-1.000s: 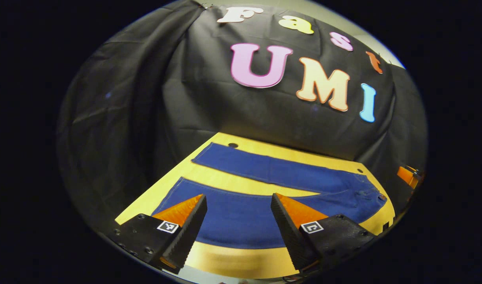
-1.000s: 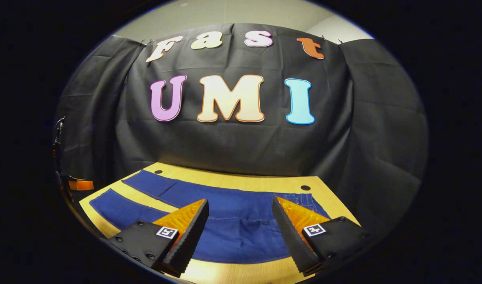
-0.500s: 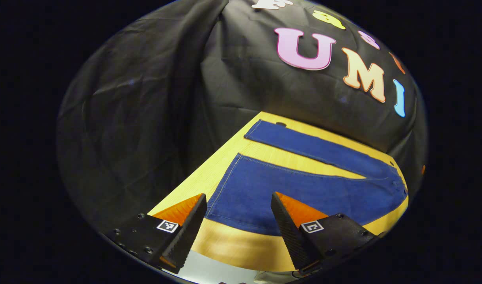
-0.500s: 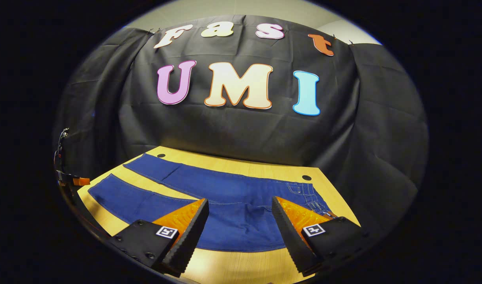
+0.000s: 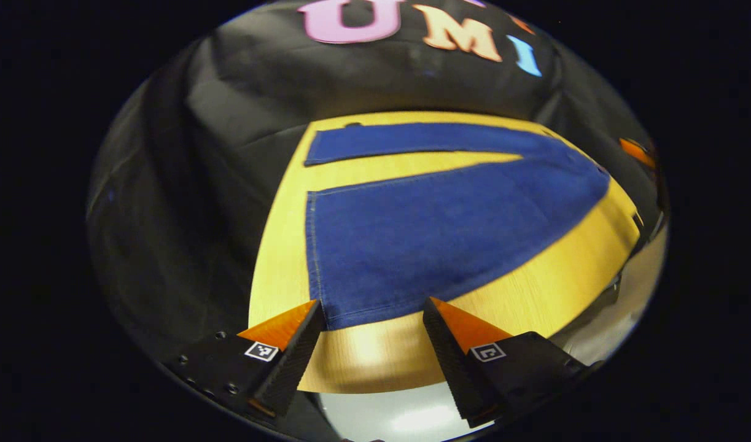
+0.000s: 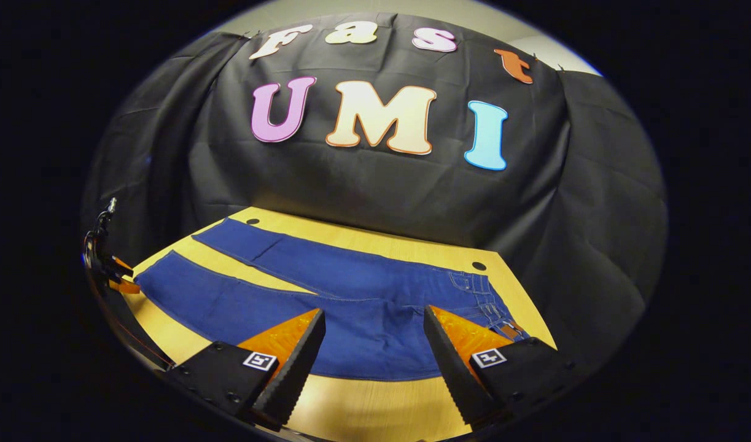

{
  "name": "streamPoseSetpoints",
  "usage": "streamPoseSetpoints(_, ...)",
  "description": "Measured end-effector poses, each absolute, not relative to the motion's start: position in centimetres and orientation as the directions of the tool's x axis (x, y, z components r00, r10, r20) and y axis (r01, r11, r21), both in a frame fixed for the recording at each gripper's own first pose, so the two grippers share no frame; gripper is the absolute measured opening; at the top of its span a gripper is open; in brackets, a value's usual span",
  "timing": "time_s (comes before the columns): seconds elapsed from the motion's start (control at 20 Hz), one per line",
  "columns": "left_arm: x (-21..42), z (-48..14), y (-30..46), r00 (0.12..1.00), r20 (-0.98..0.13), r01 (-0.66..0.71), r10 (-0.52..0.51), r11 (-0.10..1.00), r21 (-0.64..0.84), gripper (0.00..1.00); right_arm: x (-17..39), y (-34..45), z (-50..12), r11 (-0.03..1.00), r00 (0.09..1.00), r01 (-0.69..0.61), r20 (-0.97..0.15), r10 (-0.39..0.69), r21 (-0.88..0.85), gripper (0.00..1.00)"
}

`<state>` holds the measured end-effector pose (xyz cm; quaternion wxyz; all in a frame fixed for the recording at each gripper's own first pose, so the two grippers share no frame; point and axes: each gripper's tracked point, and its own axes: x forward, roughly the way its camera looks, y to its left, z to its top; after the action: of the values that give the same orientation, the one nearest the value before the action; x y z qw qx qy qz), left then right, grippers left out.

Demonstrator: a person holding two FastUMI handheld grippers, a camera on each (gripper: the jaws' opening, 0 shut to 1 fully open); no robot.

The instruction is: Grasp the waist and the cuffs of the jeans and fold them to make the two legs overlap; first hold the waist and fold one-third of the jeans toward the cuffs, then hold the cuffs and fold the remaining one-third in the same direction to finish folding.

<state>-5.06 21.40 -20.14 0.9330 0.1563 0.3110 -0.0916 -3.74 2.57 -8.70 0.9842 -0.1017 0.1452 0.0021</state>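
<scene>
Dark blue jeans point(image 5: 424, 227) lie flat on the yellow wooden table point(image 5: 535, 288), with the two legs spread apart in a V. In the left gripper view the near leg's cuff point(image 5: 314, 252) runs along the left, and its front corner lies just ahead of my left gripper point(image 5: 372, 328), which hovers open over the table's front edge. In the right gripper view the jeans point(image 6: 350, 307) stretch leftward and the waist point(image 6: 489, 301) with its belt loops is at the right. My right gripper point(image 6: 372, 347) hangs open above the seat area, holding nothing.
The black cloth wall closes in the table at the back and both sides. Two round holes point(image 6: 479, 266) sit in the table's far corners. The other gripper point(image 6: 114, 276) shows at the far left of the right gripper view. Pale floor point(image 5: 400, 417) lies below the table's front edge.
My left gripper has swung left along the near leg and tipped downward, ending over that leg's cuff corner. My right gripper has tilted slightly down over the waist end. Both stay open.
</scene>
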Motion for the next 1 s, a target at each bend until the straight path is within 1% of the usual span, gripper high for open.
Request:
streamPoseSetpoints(0.1, -4.7, -20.1, 20.9, 0.739, -0.663, 0.378, -0.121, 0.889, 0.259, 0.98, -4.1, 2.5, -9.3, 0.975, 0.953, -0.043, -0.3, -0.025, -0.216, 0.99)
streamPoseSetpoints(0.25, -3.8, -20.1, 20.5, 0.676, -0.725, 0.507, -0.133, 0.797, 0.327, 0.98, -4.3, 2.4, -9.6, 0.975, 0.95, -0.05, -0.313, -0.021, -0.217, 0.99)
streamPoseSetpoints(0.4, -4.0, -20.6, 20.4, 0.61, -0.779, 0.607, -0.146, 0.718, 0.341, 0.97, -4.3, 1.9, -9.9, 0.974, 0.946, -0.047, -0.322, -0.027, -0.22, 0.99)
streamPoseSetpoints(0.7, -5.1, -21.5, 20.6, 0.505, -0.852, 0.696, -0.134, 0.647, 0.311, 0.95, -4.5, 1.1, -10.5, 0.976, 0.94, -0.029, -0.338, -0.047, -0.217, 0.99)
streamPoseSetpoints(0.75, -5.1, -21.4, 20.3, 0.505, -0.852, 0.699, -0.142, 0.646, 0.307, 0.95, -4.5, 1.0, -10.6, 0.976, 0.94, -0.028, -0.339, -0.048, -0.217, 0.99)
streamPoseSetpoints(0.8, -5.2, -21.6, 20.5, 0.491, -0.861, 0.703, -0.133, 0.644, 0.301, 0.93, -4.5, 1.0, -10.7, 0.976, 0.939, -0.028, -0.34, -0.049, -0.218, 0.99)
streamPoseSetpoints(0.9, -5.5, -21.8, 20.4, 0.464, -0.873, 0.722, -0.149, 0.635, 0.275, 0.93, -4.5, 1.0, -11.3, 0.977, 0.934, -0.029, -0.353, -0.048, -0.209, 0.99)
streamPoseSetpoints(0.95, -5.6, -21.7, 20.3, 0.449, -0.88, 0.728, -0.156, 0.635, 0.259, 0.89, -4.5, 1.0, -11.7, 0.979, 0.931, -0.031, -0.362, -0.046, -0.204, 0.99)
streamPoseSetpoints(1.0, -5.6, -21.8, 20.2, 0.437, -0.887, 0.729, -0.15, 0.637, 0.252, 0.92, -4.5, 1.1, -12.1, 0.98, 0.929, -0.035, -0.369, -0.041, -0.197, 1.0)
